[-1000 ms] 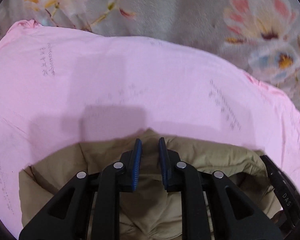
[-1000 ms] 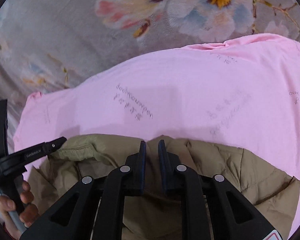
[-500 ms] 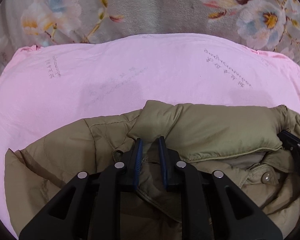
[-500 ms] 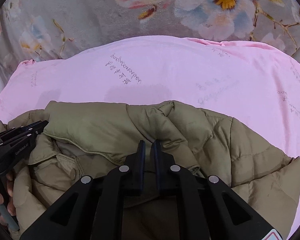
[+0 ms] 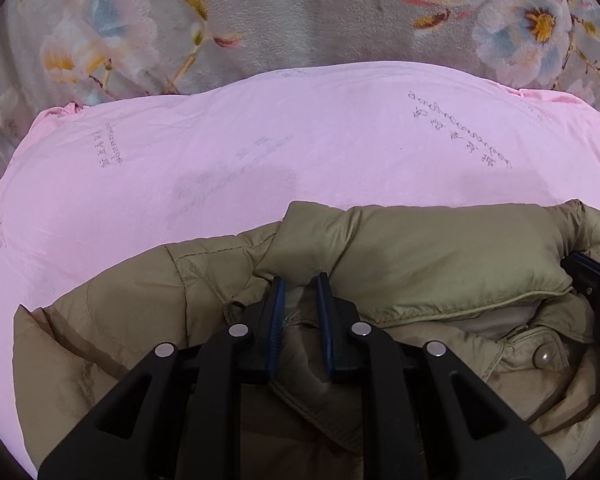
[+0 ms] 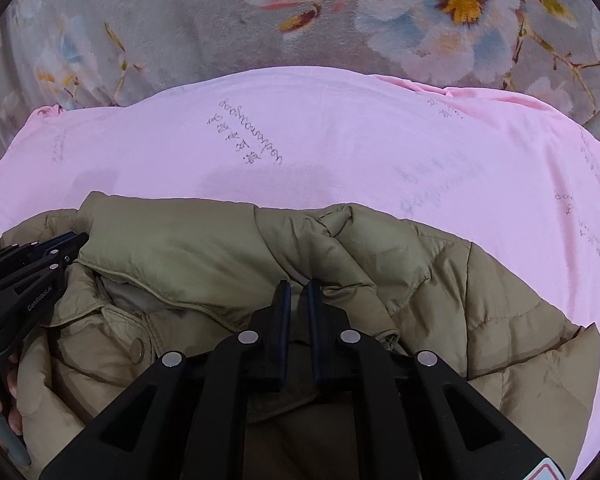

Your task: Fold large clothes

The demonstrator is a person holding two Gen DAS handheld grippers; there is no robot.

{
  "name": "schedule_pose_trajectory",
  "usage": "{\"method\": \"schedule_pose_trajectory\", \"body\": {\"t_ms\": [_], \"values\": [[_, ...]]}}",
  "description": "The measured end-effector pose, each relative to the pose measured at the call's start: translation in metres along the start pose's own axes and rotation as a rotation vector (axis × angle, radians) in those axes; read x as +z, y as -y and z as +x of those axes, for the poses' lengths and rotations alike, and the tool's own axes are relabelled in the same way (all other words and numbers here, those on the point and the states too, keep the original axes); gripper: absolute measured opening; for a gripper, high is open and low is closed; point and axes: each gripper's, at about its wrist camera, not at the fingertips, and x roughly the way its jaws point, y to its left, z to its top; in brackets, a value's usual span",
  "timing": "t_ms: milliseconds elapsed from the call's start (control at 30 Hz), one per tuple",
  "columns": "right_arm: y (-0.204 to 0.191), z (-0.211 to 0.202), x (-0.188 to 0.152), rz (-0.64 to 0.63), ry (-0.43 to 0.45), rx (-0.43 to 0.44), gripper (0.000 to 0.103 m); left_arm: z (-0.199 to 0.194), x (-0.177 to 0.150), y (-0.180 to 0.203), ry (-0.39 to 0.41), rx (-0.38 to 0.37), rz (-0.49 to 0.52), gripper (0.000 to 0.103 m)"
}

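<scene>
A tan padded jacket (image 5: 440, 264) lies on a pink sheet (image 5: 260, 152), its collar puffed up across the middle. It also shows in the right wrist view (image 6: 420, 272). My left gripper (image 5: 300, 284) is shut on a fold of jacket fabric by the collar's left end. My right gripper (image 6: 298, 290) is shut on jacket fabric by the collar's right end. The right gripper also shows at the right edge of the left wrist view (image 5: 596, 292), and the left gripper at the left edge of the right wrist view (image 6: 32, 264). A snap button (image 5: 542, 356) shows on the placket.
The pink sheet (image 6: 340, 148) has faint printed writing and lies on a grey floral blanket (image 5: 300, 12) that fills the far side. A hand (image 6: 0, 408) holds the left gripper's handle.
Both grippers have pulled the jacket farther onto the pink sheet, and more of the collar and quilted body now shows. The jaws stay closed on the fabric.
</scene>
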Motion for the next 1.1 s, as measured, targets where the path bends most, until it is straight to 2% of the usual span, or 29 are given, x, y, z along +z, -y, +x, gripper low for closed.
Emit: {"method": "schedule_pose_trajectory", "body": {"t_ms": [400, 500, 567, 600, 667, 700, 733, 767, 800, 833, 900, 967, 1000, 1100], "values": [[-0.002, 0.001, 0.001, -0.008, -0.002, -0.011, 0.007, 0.002, 0.000, 0.006, 0.010, 0.036, 0.019, 0.015], [0.005, 0.002, 0.003, 0.021, -0.003, 0.021, 0.006, 0.002, 0.001, 0.007, 0.014, 0.043, 0.020, 0.015], [0.014, 0.001, 0.003, 0.069, -0.001, 0.072, 0.006, 0.002, 0.001, 0.004, 0.014, 0.026, 0.005, 0.015], [0.019, -0.003, 0.002, 0.096, 0.011, 0.084, 0.006, 0.001, 0.001, 0.003, 0.013, 0.022, 0.000, 0.015], [0.022, -0.026, -0.007, 0.135, 0.033, 0.044, 0.007, -0.007, -0.002, 0.000, 0.014, 0.047, -0.009, 0.017], [0.024, -0.045, -0.014, 0.157, 0.045, 0.049, 0.014, -0.021, -0.009, -0.001, 0.012, 0.053, -0.016, 0.017], [0.027, -0.071, -0.025, 0.174, 0.069, 0.090, 0.018, -0.036, -0.016, -0.004, 0.015, 0.041, -0.026, 0.024], [0.029, -0.098, -0.038, 0.176, 0.086, 0.128, 0.027, -0.054, -0.025, -0.009, 0.028, 0.018, -0.042, 0.046], [0.032, -0.130, -0.056, 0.167, 0.098, 0.150, 0.040, -0.078, -0.039, -0.018, 0.047, -0.016, -0.064, 0.057], [0.037, -0.153, -0.072, 0.157, 0.109, 0.156, 0.045, -0.098, -0.054, -0.026, 0.059, -0.039, -0.081, 0.071], [0.050, -0.202, -0.111, 0.130, 0.123, 0.158, 0.060, -0.143, -0.090, -0.048, 0.074, -0.099, -0.094, 0.074], [0.070, -0.247, -0.161, 0.129, 0.102, 0.166, 0.068, -0.174, -0.123, -0.066, 0.055, -0.091, -0.089, 0.078], [0.079, -0.260, -0.180, 0.141, 0.083, 0.167, 0.070, -0.190, -0.146, -0.079, 0.022, -0.074, -0.104, 0.078], [0.108, -0.302, -0.253, 0.209, 0.011, 0.154, 0.071, -0.226, -0.202, -0.114, -0.042, -0.096, -0.161, 0.078]]}}
